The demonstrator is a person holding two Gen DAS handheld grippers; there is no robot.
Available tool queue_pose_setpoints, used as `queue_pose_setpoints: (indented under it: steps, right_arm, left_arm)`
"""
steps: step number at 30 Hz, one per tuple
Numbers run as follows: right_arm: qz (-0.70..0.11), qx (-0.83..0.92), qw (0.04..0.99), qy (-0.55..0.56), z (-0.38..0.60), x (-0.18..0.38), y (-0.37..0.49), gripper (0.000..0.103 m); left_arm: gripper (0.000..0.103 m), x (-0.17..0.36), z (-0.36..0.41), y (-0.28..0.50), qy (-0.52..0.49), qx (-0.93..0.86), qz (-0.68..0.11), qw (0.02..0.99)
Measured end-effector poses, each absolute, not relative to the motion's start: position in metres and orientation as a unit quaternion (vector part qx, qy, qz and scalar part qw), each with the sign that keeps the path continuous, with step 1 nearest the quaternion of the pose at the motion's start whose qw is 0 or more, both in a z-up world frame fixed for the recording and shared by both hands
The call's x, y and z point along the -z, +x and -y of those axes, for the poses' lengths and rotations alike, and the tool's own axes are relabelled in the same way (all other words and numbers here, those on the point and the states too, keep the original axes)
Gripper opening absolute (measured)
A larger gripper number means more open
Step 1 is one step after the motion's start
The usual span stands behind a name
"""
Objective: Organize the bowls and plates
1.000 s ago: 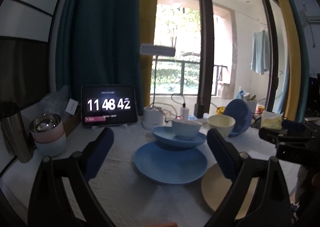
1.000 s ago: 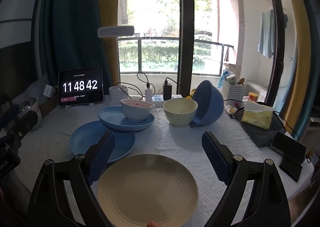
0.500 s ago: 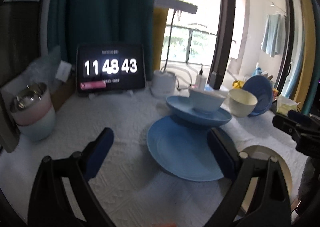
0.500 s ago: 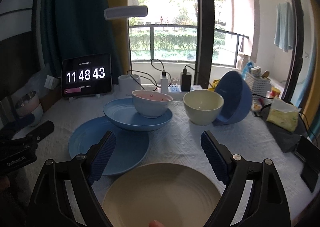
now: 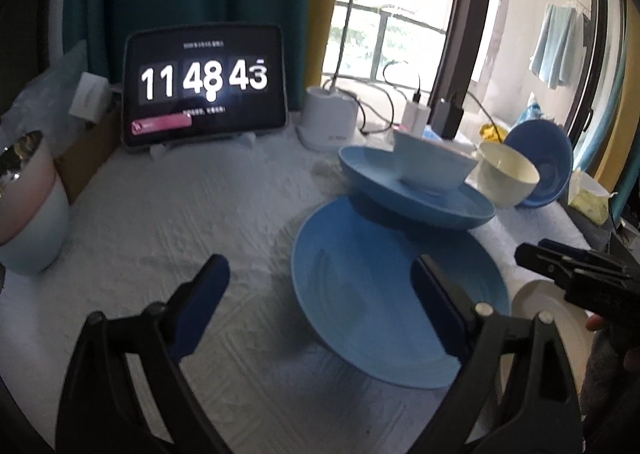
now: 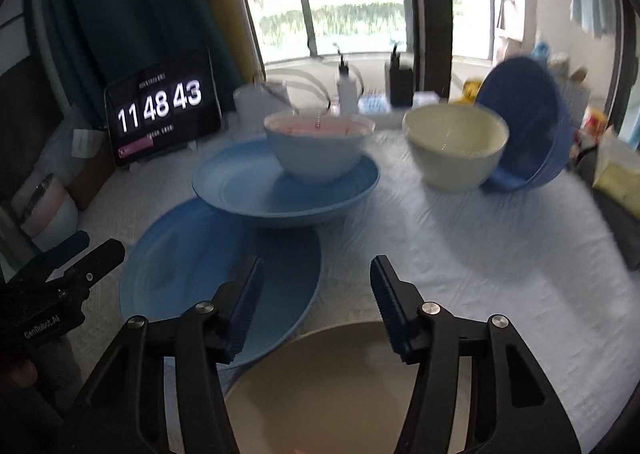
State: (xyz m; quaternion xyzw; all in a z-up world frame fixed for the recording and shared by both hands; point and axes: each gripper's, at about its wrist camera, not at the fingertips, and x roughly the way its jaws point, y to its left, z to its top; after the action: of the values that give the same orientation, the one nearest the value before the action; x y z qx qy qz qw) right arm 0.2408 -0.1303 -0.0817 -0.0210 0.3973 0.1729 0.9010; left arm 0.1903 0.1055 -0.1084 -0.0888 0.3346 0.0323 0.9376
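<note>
Closing partway with nothing between its jaws, the right gripper (image 6: 316, 294) is held above the cream plate (image 6: 328, 382). The left gripper (image 5: 320, 302) is held wide open, empty, over the flat blue plate (image 5: 384, 294) on the white tablecloth (image 5: 192, 205).

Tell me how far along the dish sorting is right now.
Barely started. Done: nothing looks sorted; a pale bowl sits in a deep blue dish that overlaps the blue plate, and the cream bowl and tilted blue bowl are apart. In hand: nothing; the right gripper, jaws just closing, hangs over the beige plate, and the left gripper is open. Left: all stacking.
</note>
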Motion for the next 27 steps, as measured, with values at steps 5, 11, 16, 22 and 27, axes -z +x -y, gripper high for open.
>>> queue_pose_setpoints:
  steps: [5, 11, 16, 22, 27]
  right_arm:
    - [-0.428, -0.169, 0.888, -0.01, 0.128, 0.097, 0.258, 0.05]
    - [-0.45, -0.165, 0.877, -0.004, 0.123, 0.112, 0.273, 0.045]
    - [-0.47, -0.163, 0.867, -0.005, 0.116, 0.12, 0.278, 0.041]
    - [-0.485, -0.164, 0.859, -0.004, 0.115, 0.13, 0.284, 0.032]
    - [-0.486, -0.171, 0.857, -0.017, 0.107, 0.134, 0.283, 0.024]
  left_arm:
    - [0.08, 0.121, -0.107, 0.201, -0.097, -0.029, -0.36, 0.927]
    - [0.062, 0.14, -0.106, 0.213, -0.108, -0.02, -0.397, 0.911]
    - [0.05, 0.149, -0.106, 0.218, -0.115, -0.016, -0.415, 0.902]
    - [0.04, 0.153, -0.105, 0.218, -0.115, -0.015, -0.419, 0.901]
    - [0.034, 0.151, -0.108, 0.216, -0.121, -0.018, -0.418, 0.9]
